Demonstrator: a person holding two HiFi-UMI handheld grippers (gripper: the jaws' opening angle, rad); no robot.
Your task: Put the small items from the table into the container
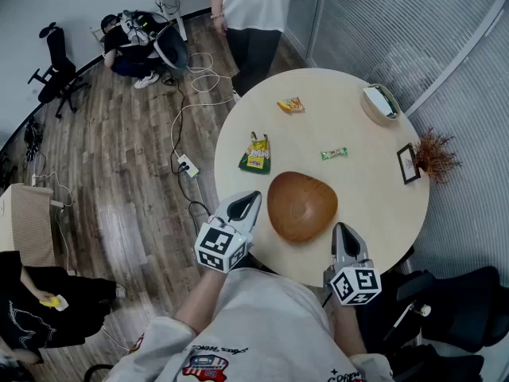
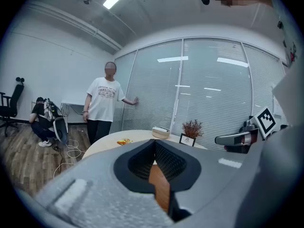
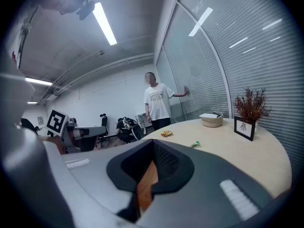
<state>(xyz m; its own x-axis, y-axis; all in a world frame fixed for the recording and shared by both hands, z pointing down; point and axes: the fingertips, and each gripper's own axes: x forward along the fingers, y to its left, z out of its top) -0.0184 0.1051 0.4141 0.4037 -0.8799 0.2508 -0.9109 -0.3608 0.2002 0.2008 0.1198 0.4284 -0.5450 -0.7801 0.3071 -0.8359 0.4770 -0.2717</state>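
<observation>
Evidently poised to start, the left gripper (image 1: 251, 200) and right gripper (image 1: 343, 231), fingers pressed together and empty, flank the wooden bowl (image 1: 301, 206) at the counter's (image 1: 374, 197) near edge, while the yellow packet (image 1: 255, 152), orange packet (image 1: 291, 105) and green bar (image 1: 334, 153) lie scattered beyond it.

Brown bowl (image 1: 302, 205), green wrapper (image 1: 334, 153), orange packet (image 1: 291, 105)

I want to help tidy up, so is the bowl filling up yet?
Nothing done: the brown wooden bowl is empty. Nothing in hand: the left tool and right tool sit shut, empty, beside it. Left: the orange snack packet, yellow-and-green packet and small green wrapped bar lie on the pale round table.
</observation>
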